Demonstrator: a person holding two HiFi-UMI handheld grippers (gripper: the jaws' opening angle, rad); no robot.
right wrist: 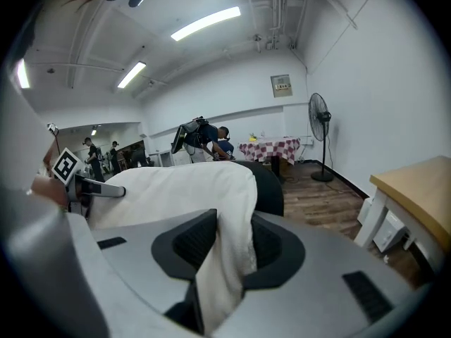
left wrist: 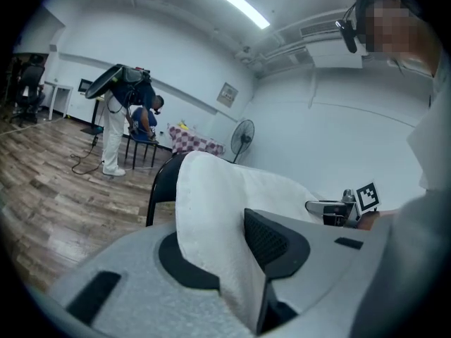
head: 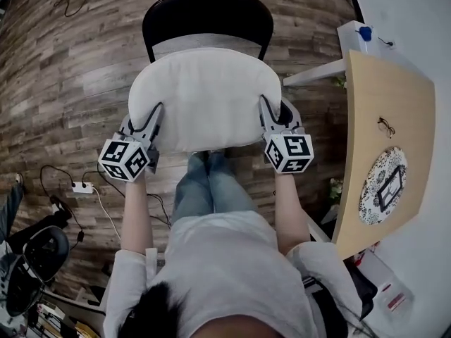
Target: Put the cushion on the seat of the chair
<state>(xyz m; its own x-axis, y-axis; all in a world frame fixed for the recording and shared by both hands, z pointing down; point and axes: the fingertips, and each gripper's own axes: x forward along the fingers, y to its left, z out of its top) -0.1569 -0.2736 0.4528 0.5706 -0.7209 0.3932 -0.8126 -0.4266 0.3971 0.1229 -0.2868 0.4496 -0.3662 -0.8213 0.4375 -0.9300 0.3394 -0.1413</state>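
Note:
A white cushion point(head: 204, 97) hangs over the seat of a black chair point(head: 208, 13), whose backrest shows just beyond it. My left gripper point(head: 153, 118) is shut on the cushion's left edge and my right gripper point(head: 268, 115) on its right edge. In the left gripper view the cushion point(left wrist: 211, 210) is pinched between the black pads, with the chair back point(left wrist: 161, 182) behind it. In the right gripper view the cushion point(right wrist: 176, 189) folds between the pads, and the chair back point(right wrist: 271, 185) stands just past it. The seat itself is hidden under the cushion.
A wooden table point(head: 384, 83) stands at the right with glasses point(head: 385, 126) and a patterned plate point(head: 382, 185). A power strip point(head: 82, 186) and cables lie on the wood floor at the left, an office chair point(head: 35, 259) at lower left. A standing fan point(right wrist: 318, 129) is beyond.

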